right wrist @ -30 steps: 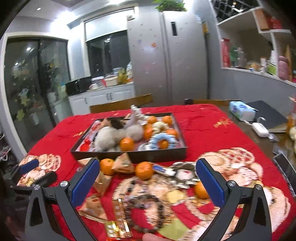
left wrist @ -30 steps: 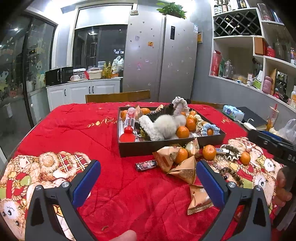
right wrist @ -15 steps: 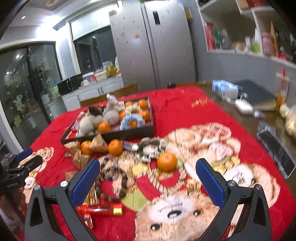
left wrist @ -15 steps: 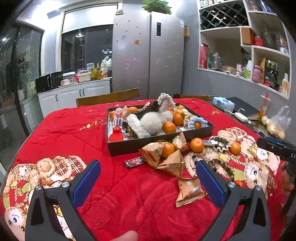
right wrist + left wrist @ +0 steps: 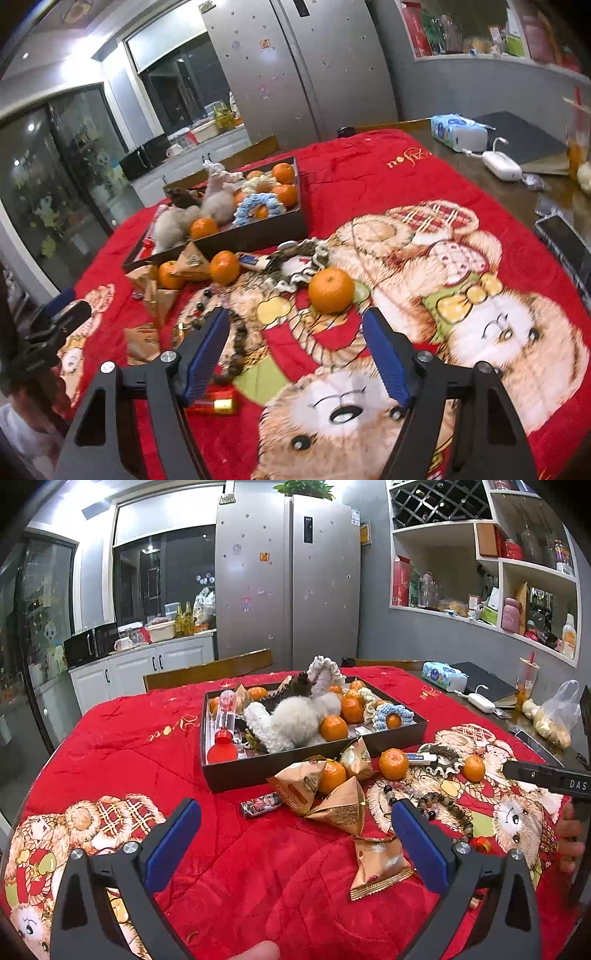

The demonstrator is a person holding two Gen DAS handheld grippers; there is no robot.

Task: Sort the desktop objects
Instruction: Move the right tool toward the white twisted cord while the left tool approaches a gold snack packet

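Right tongs (image 5: 295, 343) nearer, closing behind tangerine (image 5: 331, 290)

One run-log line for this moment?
left gripper: open, empty | right gripper: closing, empty, before orange | tray: part filled

A red bear-print blanket (image 5: 110, 746) covers the table, bearing a dark tray (image 5: 258, 770).

dim room, ceiling glare, fisheye warp
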